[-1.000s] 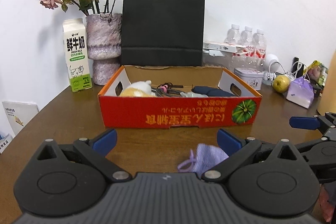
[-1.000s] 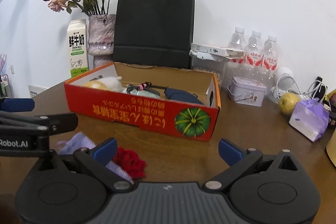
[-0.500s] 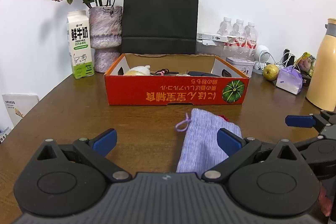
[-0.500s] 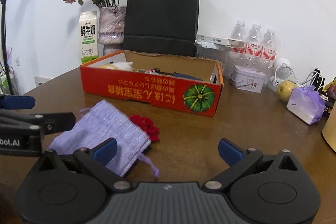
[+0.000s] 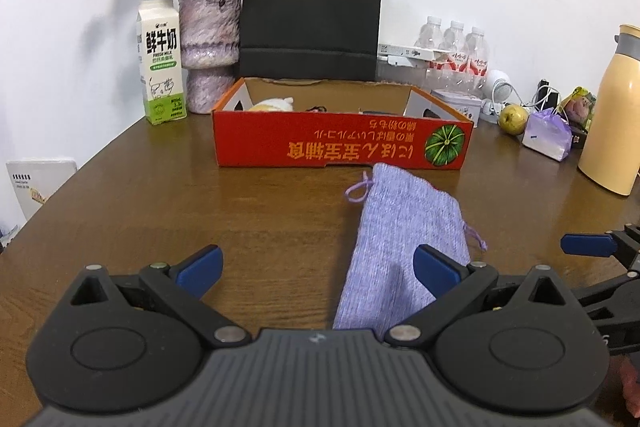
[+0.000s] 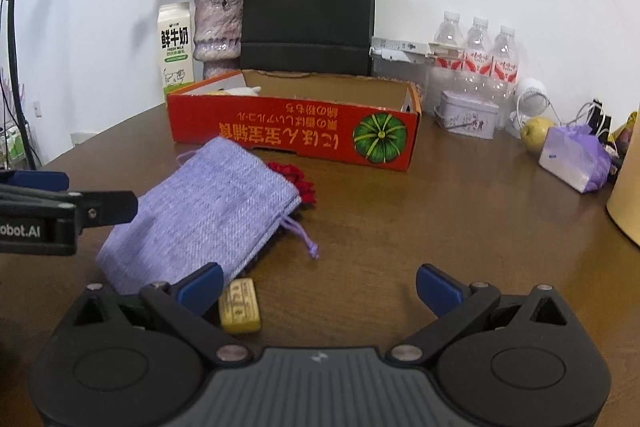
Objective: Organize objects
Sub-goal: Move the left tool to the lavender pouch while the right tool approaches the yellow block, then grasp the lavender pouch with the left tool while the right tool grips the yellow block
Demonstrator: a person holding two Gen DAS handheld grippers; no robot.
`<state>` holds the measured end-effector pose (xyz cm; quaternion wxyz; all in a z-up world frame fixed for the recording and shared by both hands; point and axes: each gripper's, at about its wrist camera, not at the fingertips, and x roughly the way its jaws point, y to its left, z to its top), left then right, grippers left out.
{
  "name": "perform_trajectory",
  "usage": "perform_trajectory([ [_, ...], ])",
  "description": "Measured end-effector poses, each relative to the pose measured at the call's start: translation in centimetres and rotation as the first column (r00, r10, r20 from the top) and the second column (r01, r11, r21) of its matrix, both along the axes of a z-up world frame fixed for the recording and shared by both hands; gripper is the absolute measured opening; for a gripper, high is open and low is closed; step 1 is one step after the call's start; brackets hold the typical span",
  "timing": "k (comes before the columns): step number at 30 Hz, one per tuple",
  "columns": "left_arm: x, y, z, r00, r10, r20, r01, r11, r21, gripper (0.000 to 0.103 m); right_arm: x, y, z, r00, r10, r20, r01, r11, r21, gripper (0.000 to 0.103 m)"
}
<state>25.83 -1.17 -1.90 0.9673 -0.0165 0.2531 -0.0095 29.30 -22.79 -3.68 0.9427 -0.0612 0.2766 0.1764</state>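
Both grippers hung low over the brown wooden table (image 5: 160, 211), and neither one had anything in it. The left gripper (image 5: 318, 267) stood with its blue-tipped fingers spread wide, the right-hand tip poised over the near end of the lilac drawstring pouch (image 5: 404, 227). The right gripper (image 6: 320, 285) was just as wide, jaws apart over bare wood, its left tip hovering at the pouch's near corner.

The pouch lay flat on the table, just in front of the red cardboard box (image 5: 340, 147) with the pumpkin print, its cords trailing loose at either side. From the right wrist view, a small red ruffled item (image 6: 296, 181) peeked out from under the pouch's far edge, touching it, and a little yellow block with printed characters (image 6: 240, 307) sat at the pouch's near edge, right beside the left fingertip.

Inside the box, a pale plush-looking thing (image 5: 274, 103) showed above the rim; the rest was too hidden to call.

Behind the box stood a black paper bag (image 5: 312, 15), a vase of dried roses (image 5: 208, 47) and a milk carton (image 5: 160, 63). Off to the right were water bottles (image 6: 476, 47), a small tin (image 6: 468, 115), a yellow-green fruit (image 5: 512, 119), a purple tissue pack (image 5: 548, 137) and a tall yellow flask (image 5: 612, 115).
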Motion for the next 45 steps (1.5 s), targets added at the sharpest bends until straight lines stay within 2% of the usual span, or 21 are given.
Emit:
perform_trajectory([
  [8, -0.6, 0.1, 0.0, 1.0, -0.004, 0.005, 0.004, 1.0, -0.002, 0.103, 0.4, 0.8, -0.9, 0.996, 0.023, -0.091, -0.028, 0.998, -0.053, 0.098],
  [10, -0.7, 0.1, 0.0, 1.0, -0.005, 0.005, 0.005, 1.0, -0.003, 0.103, 0.5, 0.7, -1.0, 0.995, 0.027, -0.097, -0.031, 0.999, -0.043, 0.098],
  [13, -0.7, 0.1, 0.0, 1.0, -0.004, 0.006, 0.004, 1.0, -0.004, 0.103, 0.6, 0.7, -1.0, 0.993, 0.048, -0.109, -0.05, 0.999, -0.014, 0.091],
  [16, -0.9, 0.1, 0.0, 1.0, -0.004, 0.008, 0.005, 1.0, -0.009, 0.103, 0.3, 1.0, -0.9, 0.992, 0.08, -0.095, -0.081, 0.997, -0.003, 0.071],
  [18, -0.9, 0.2, 0.0, 1.0, -0.004, 0.009, 0.004, 1.0, -0.013, 0.103, 0.0, 1.3, -0.8, 0.991, 0.108, -0.083, -0.108, 0.994, 0.003, 0.05],
  [19, -1.0, 0.3, 0.0, 1.0, -0.002, 0.008, 0.003, 1.0, -0.014, 0.103, -0.1, 1.4, -0.7, 0.99, 0.119, -0.079, -0.119, 0.993, 0.006, 0.044],
  [21, -0.9, 0.3, 0.0, 1.0, -0.002, 0.007, 0.002, 1.0, -0.017, 0.103, -0.3, 1.5, -0.6, 0.988, 0.136, -0.073, -0.135, 0.991, 0.01, 0.02],
  [28, -0.9, 0.3, 0.0, 1.0, -0.003, 0.005, 0.003, 1.0, -0.019, 0.103, -0.1, 0.7, -0.2, 0.993, 0.103, -0.062, -0.1, 0.994, 0.054, 0.02],
  [37, -0.7, 0.2, -0.3, 1.0, -0.011, -0.011, 0.011, 1.0, -0.014, 0.103, -0.7, -0.2, 0.3, 0.999, 0.041, 0.013, -0.042, 0.997, 0.068, 0.02],
  [45, 0.0, -1.8, -0.2, 0.997, -0.071, -0.038, 0.072, 0.997, 0.038, 0.103, -0.7, -1.5, 0.7, 0.997, -0.039, 0.068, 0.033, 0.996, 0.084, 0.02],
])
